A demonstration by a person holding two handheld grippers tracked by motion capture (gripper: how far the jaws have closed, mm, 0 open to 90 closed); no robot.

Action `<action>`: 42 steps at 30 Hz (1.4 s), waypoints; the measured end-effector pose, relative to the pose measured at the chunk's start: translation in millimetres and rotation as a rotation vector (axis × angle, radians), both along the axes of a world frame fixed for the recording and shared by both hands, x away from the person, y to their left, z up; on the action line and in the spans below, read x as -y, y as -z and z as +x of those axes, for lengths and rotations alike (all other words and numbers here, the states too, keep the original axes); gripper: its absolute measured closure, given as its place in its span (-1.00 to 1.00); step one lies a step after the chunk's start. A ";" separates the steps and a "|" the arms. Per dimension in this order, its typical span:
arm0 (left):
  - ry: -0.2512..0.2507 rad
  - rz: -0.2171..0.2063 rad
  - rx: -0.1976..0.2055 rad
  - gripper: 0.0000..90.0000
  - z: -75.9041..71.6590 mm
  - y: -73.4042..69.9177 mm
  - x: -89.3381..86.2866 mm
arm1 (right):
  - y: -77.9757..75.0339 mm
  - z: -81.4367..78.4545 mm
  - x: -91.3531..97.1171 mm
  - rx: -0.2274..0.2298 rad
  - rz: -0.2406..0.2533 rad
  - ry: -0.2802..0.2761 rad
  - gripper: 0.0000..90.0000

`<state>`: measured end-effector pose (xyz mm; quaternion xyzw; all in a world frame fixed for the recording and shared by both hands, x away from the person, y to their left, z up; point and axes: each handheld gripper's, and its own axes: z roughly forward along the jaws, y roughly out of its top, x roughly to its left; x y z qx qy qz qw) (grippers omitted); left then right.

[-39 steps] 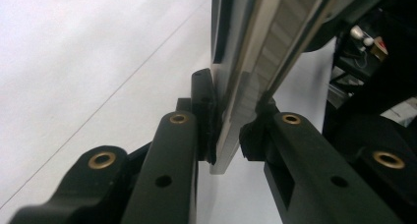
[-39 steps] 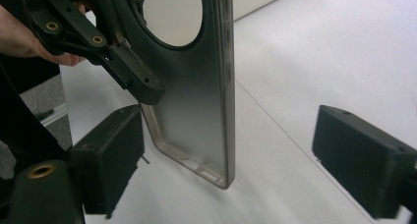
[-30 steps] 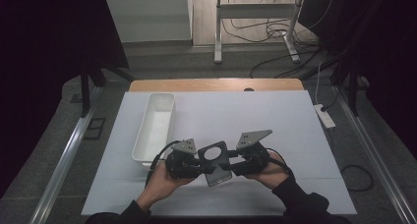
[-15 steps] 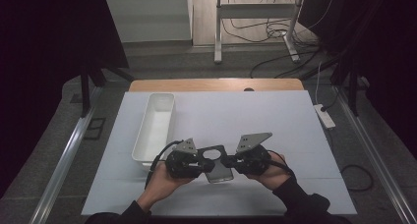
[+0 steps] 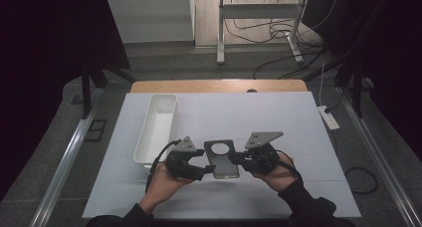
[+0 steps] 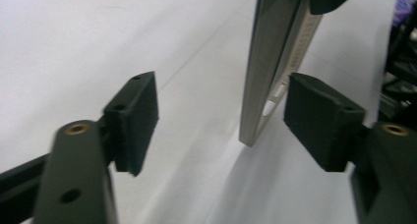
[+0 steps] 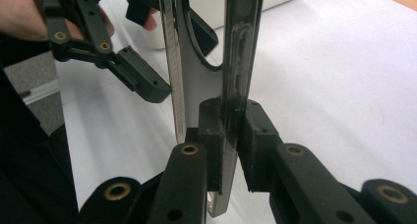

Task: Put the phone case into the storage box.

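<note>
Phone case cut short at the frame's top edge

In the left gripper view the phone case runs out at the top; the left gripper near arm, lower left, is blurred.

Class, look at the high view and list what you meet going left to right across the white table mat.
white tray → left gripper → phone case → right gripper → power strip
</note>
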<state>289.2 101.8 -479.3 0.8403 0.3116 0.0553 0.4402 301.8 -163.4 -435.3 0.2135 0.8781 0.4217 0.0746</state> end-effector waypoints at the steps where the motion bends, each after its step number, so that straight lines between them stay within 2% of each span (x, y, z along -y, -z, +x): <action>1: -0.011 -0.004 -0.001 -0.58 0.4 -0.2 -0.5 | 0.4 0.9 1.4 -0.006 0.003 0.026 0.80; 6: -0.075 -0.012 -0.009 -0.84 2.4 -1.2 -3.2 | 1.0 1.3 2.6 -0.004 0.007 0.062 0.80; 9: -0.094 -0.014 -0.004 -0.98 2.0 -2.8 -3.3 | 1.4 0.2 1.1 0.000 0.016 0.095 0.80; 14: -0.088 -0.008 -0.001 -0.98 0.4 -3.5 -2.3 | 3.3 -2.3 -2.6 -0.005 0.022 0.131 0.80; 18: -0.084 0.004 0.018 -0.80 -2.3 -5.2 -0.4 | 2.4 -4.6 -4.1 -0.002 0.034 0.137 0.80; 24: -0.082 0.004 0.031 -0.07 -6.7 -9.7 -1.1 | 0.6 -8.6 -5.9 -0.002 0.050 0.143 0.80; 25: -0.082 0.000 0.031 0.00 -6.8 -10.2 -1.7 | 0.5 -9.0 -6.2 -0.003 0.050 0.144 0.80; 29: -0.071 -0.021 0.013 0.32 -7.0 -11.4 -3.3 | 0.5 -11.0 -8.4 -0.007 0.052 0.143 0.80; 30: -0.064 -0.023 0.006 0.32 -6.9 -11.6 -3.4 | 0.5 -11.0 -8.4 -0.007 0.052 0.143 0.80; 34: -0.054 -0.029 -0.016 0.78 -7.3 -12.4 -3.2 | 0.3 -14.2 -11.7 -0.006 0.049 0.132 0.79; 39: -0.068 -0.019 -0.044 0.87 -5.8 -12.9 -3.9 | 1.0 -18.0 -15.4 0.011 0.025 0.124 0.78; 42: -0.085 -0.017 -0.049 0.90 -5.0 -13.5 -4.2 | 2.6 -17.0 -15.7 -0.009 0.031 0.112 0.77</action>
